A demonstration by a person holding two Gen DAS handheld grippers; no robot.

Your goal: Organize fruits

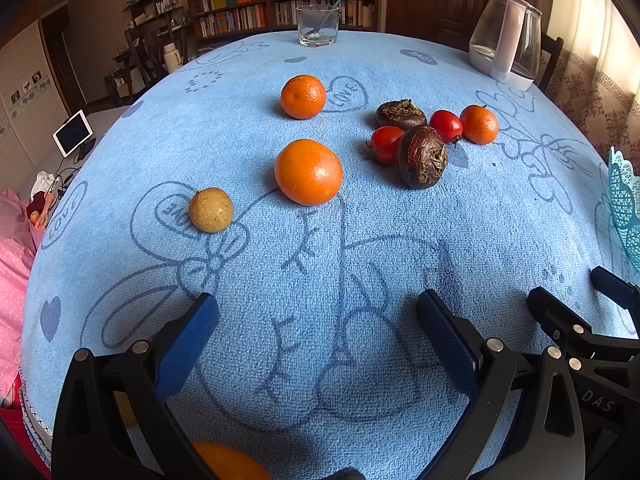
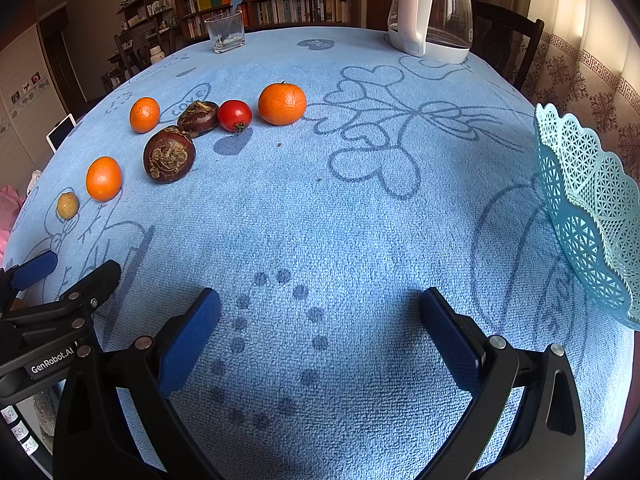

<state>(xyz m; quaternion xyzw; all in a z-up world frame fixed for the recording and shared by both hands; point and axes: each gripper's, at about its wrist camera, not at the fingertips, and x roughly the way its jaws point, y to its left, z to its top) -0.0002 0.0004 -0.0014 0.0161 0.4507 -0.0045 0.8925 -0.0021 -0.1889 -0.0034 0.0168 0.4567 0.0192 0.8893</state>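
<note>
Blue cloth (image 1: 500, 220), scattered fruit, left gripper (image 1: 318, 314) open

3 oranges (image 1: 308, 172), 2 red tomatoes (image 1: 385, 145), 2 dark water chestnuts (image 1: 422, 157) and 1 tan longan (image 1: 211, 210) lie loose on the blue cloth; the lattice basket (image 2: 592, 216) sits well apart.
</note>
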